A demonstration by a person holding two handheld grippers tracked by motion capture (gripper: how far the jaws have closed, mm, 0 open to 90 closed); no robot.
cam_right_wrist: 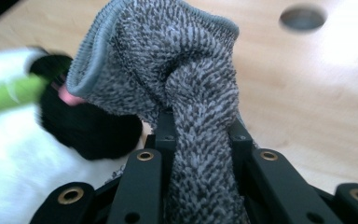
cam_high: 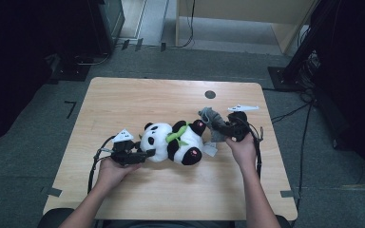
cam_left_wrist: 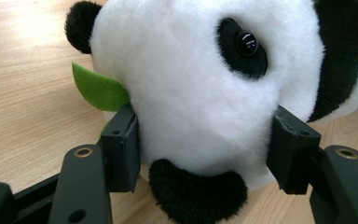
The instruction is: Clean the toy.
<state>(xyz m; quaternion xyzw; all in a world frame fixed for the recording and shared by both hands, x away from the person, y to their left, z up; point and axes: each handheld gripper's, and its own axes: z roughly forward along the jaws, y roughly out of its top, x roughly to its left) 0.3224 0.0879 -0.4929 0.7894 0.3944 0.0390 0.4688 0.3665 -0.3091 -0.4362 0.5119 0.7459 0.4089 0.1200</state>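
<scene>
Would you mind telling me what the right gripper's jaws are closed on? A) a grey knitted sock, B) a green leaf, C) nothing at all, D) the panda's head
A: in the right gripper view, the right gripper has its jaws pinched on the grey knitted sock, next to the plush panda's black foot.

Light wooden table (cam_high: 138, 97) with round hole, plush panda (cam_high: 173, 142) lying on it

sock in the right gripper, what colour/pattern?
Grey and dark speckled knit with a plain grey cuff; the sock shows best in the right gripper view.
</scene>
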